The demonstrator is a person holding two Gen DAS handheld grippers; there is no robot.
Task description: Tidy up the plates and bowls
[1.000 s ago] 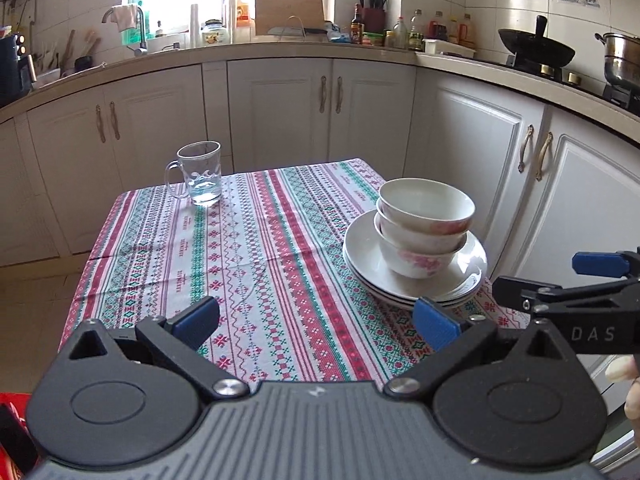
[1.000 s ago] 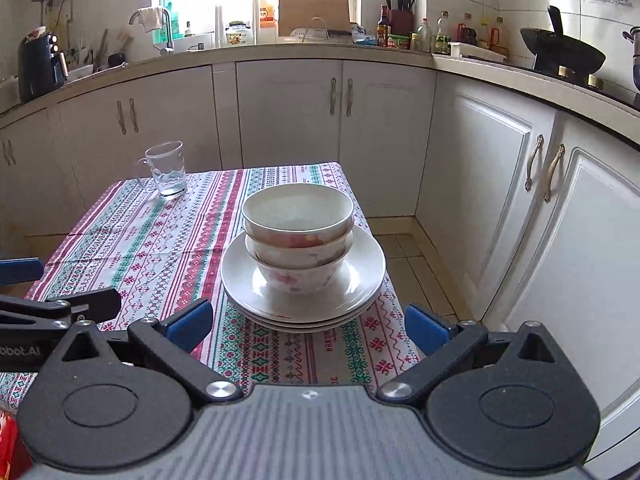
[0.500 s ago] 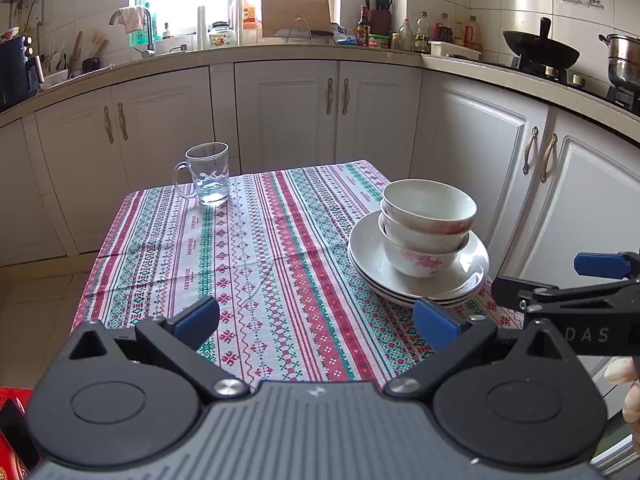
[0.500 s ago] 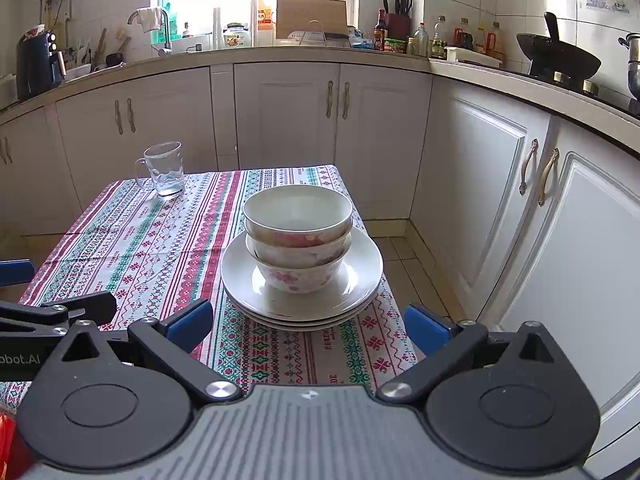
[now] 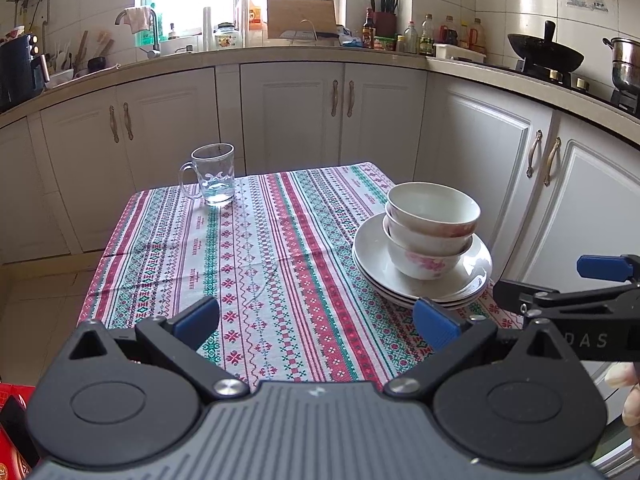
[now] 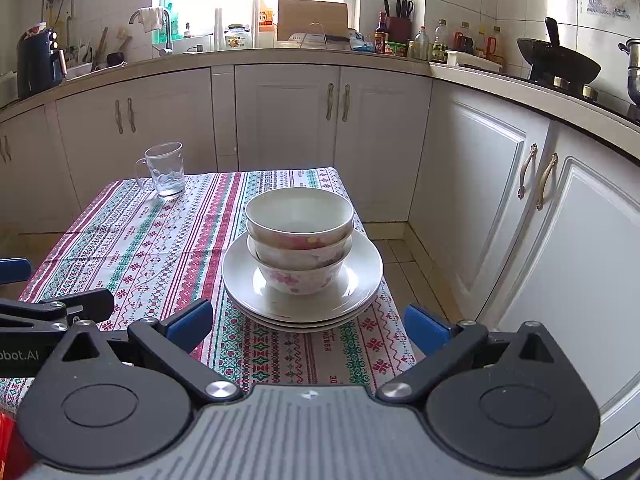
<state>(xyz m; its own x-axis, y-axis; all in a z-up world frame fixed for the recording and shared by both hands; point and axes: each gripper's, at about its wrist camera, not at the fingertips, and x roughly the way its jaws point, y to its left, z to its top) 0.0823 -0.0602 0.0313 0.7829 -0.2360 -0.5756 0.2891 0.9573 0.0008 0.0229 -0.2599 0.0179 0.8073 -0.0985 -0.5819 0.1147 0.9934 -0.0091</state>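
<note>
The left tongs [image 5: 316, 320] are spread wide with nothing between their blue pads, held above the near edge of the desk [image 5: 256, 264], which is covered by a striped, patterned cloth. The right tongs [image 6: 308, 326] are likewise wide open and empty, at the desk's near right corner.

Straight ahead of the right tongs, just past their tips, sits the stack of plates [image 6: 360, 276]: three white plates lie one on another, close to the desk's right edge. On the top plate stand the bowls [image 6: 300, 232], three nested one inside another; the lowest carries a pink flower pattern, and the top one is upright and looks empty. Seen from the left tongs, the same plates [image 5: 372, 256] and bowls [image 5: 432, 220] lie ahead and to the right, just beyond the right pad, with neither tongs touching them.

A glass mug [image 5: 212, 178] stands upright far ahead and to the left of both tongs, near the desk's far edge, well apart from the stack; its handle faces left.

In the left view the right tongs [image 5: 580, 292] show at the right edge, beside the plates, with fingertips [image 5: 624, 396] of the person's hand below them. In the right view part of the left tongs [image 6: 56, 312] shows at the left edge, over the cloth.
</note>
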